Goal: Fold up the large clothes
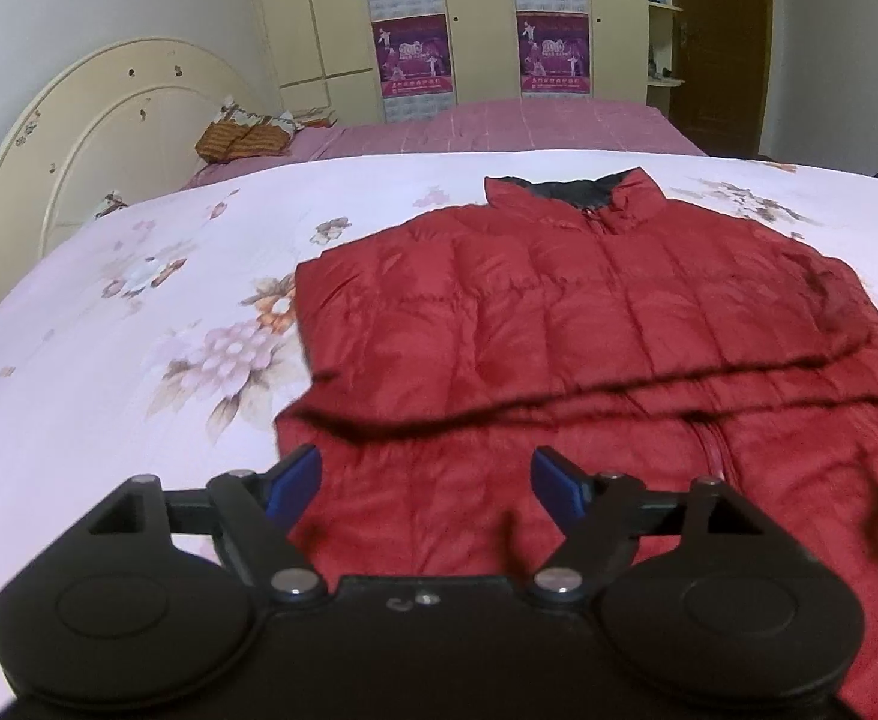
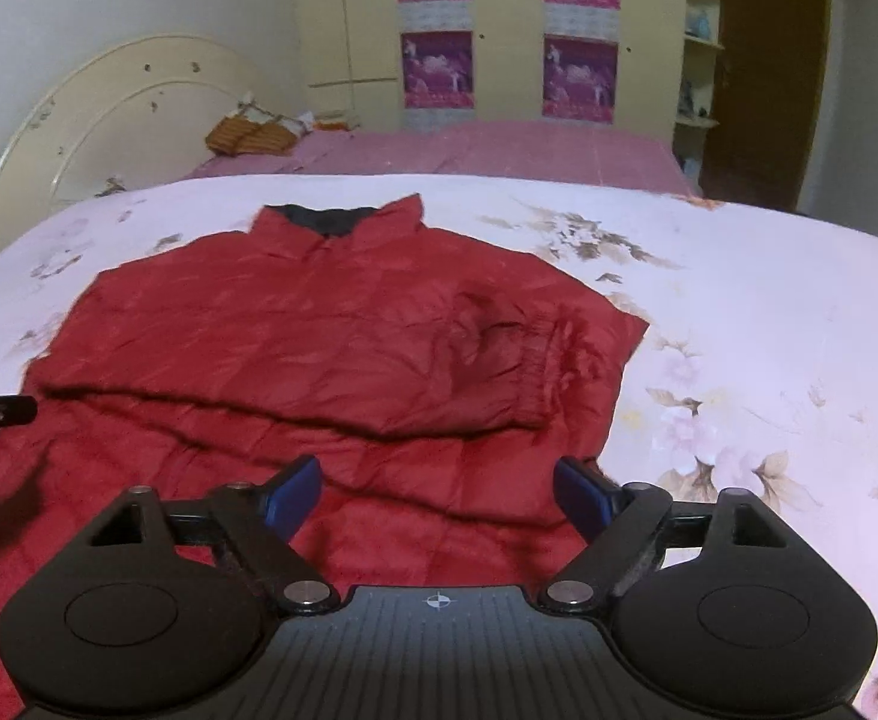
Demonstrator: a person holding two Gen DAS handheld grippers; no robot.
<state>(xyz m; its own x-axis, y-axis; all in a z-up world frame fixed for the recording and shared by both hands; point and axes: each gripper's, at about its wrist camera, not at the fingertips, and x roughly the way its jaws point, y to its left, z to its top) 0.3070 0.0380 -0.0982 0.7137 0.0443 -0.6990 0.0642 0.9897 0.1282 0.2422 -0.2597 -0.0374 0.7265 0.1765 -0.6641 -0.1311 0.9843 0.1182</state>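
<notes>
Looking through the left wrist, I see my left gripper (image 1: pixel 426 483) spread open, empty, above the red jacket's (image 1: pixel 589 324) near hem on the floral bedspread (image 1: pixel 108 360). Through the right wrist, my right gripper (image 2: pixel 439 495) likewise gapes over the hem; collar (image 2: pixel 336 219) points toward the far edge.

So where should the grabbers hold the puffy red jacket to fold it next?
Probably by the near bottom hem of the red jacket, one corner per gripper, coming in low from the near side. The sleeves seem already folded across the body, so lifting the hem toward the collar would halve it. Both the left gripper and right gripper hang open above it.
</notes>
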